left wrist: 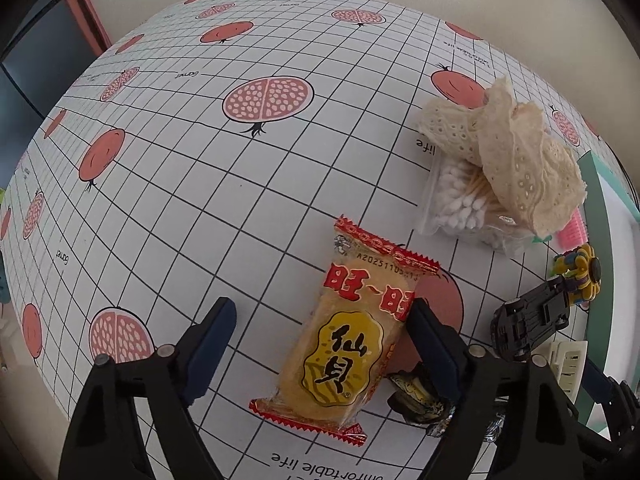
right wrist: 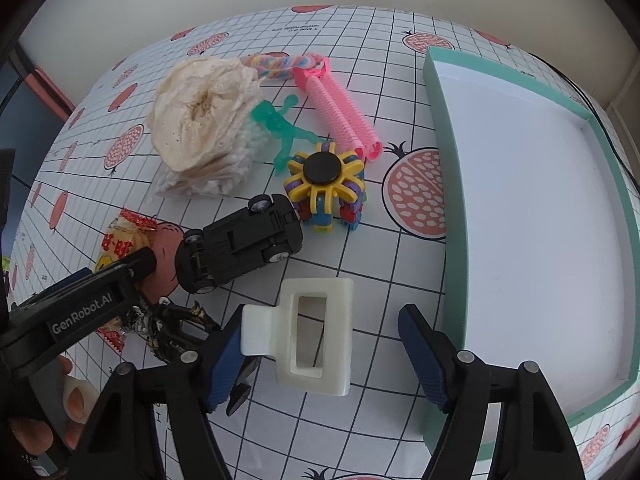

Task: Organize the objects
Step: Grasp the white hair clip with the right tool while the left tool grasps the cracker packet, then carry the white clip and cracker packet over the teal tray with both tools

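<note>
The cream plastic claw hair clip (right wrist: pixel 316 334) lies between our wide-open, empty right gripper (right wrist: pixel 320 356), just beside the teal-rimmed shallow white tray's (right wrist: pixel 438 128) left wall. Our left gripper (left wrist: pixel 322 344) — also open — straddles the yellow rice-cracker packet (left wrist: pixel 352 340). Pinching the clip's levers could spring it open — and out.

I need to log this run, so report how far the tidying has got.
Done: nothing, the teal box holds no items. In hand: the open left gripper straddles the rice cracker packet; the open right gripper frames the white hair claw. Left: toy car, spinner, pink curlers.
</note>
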Demonstrator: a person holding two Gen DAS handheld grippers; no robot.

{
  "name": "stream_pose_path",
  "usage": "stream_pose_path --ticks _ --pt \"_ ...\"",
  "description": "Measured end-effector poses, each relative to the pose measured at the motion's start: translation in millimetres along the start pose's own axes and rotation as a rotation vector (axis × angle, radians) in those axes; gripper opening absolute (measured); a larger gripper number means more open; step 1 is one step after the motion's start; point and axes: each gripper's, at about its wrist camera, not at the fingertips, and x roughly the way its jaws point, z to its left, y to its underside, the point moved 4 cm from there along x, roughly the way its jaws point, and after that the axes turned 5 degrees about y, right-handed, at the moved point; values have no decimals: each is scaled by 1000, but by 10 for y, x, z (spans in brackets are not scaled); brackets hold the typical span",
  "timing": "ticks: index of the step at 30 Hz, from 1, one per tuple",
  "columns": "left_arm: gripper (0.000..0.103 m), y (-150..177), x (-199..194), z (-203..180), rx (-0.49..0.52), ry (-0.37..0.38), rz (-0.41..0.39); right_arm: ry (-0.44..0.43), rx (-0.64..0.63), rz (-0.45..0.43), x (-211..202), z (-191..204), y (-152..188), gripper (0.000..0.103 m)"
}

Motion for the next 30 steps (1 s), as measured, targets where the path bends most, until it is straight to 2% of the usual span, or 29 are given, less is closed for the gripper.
stream_pose_path --ticks 4,6,10,12,18,19,30 --pt "79 -3 -18 6 4 1 -5 -4 6 -1 -18 -56 9 64" --pt "69 -12 -41 9 7 3 -13 -9 9 -1 -30 -80 26 60" --pt "65 -19 -59 12 16 5 -21 -23 18 -1 -35 -132 35 54" --pt "58 -26 -70 21 16 5 -28 -29 24 -1 -8 -158 41 52" --pt "46 -52 -93 53 12 5 -42 -46 25 -1 -7 -184 47 52" --pt "45 -12 -86 -72 8 3 -45 -47 26 -1 -6 -185 47 52" --pt "40 -28 -55 43 6 5 -57 -47 13 -8 20 -154 32 52"
